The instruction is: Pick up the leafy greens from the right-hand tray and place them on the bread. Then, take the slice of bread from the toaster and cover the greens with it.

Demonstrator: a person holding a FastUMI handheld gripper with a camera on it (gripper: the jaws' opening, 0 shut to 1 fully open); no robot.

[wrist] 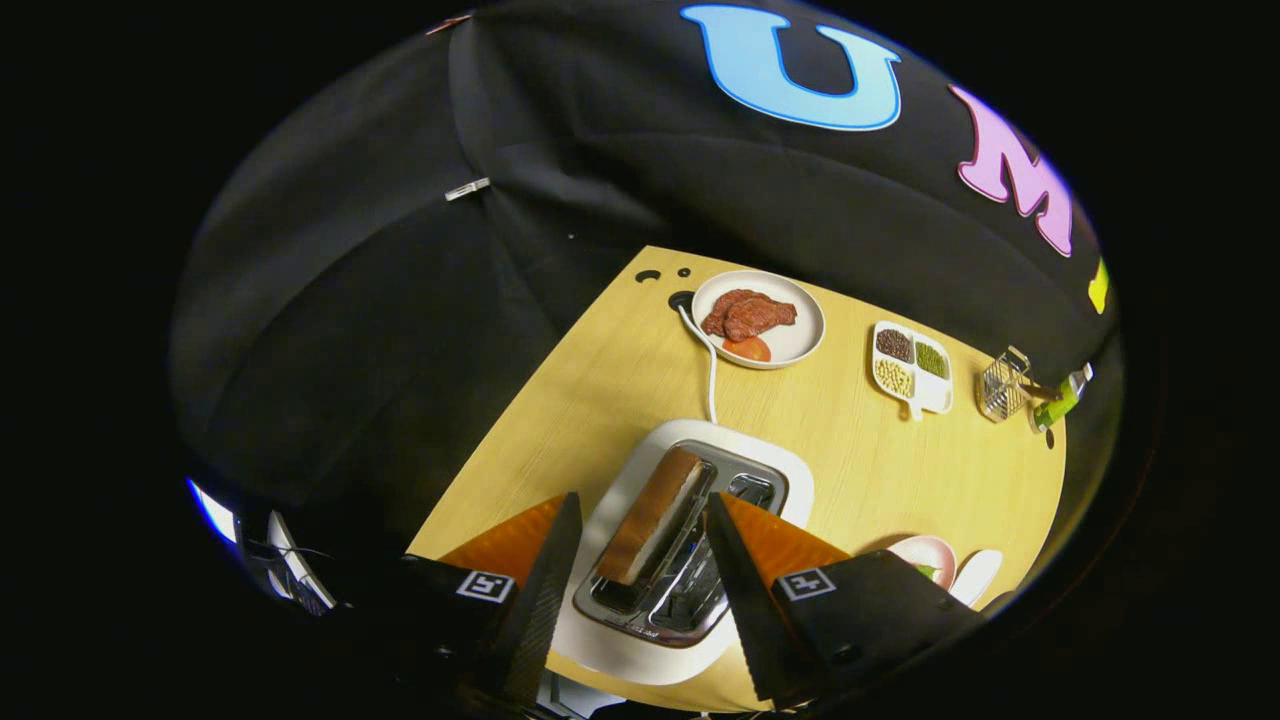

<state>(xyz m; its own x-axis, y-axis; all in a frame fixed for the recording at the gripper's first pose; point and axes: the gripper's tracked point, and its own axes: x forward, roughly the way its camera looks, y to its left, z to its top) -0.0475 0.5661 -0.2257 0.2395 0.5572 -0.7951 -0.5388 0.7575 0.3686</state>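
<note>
Glossy white toaster [690,560], matt wood-grain table [880,450].

Wood table [860,460], black cloth wall [400,300].

A wooden table [620,380] is carrying a white toaster [790,470], a plate [805,340] of meat, a divided dish [935,395] of beans, a wire basket [1003,385] and a pink bowl [925,555]. Above the toaster, the gripper [640,545] is hanging with its fingers spread.
</note>
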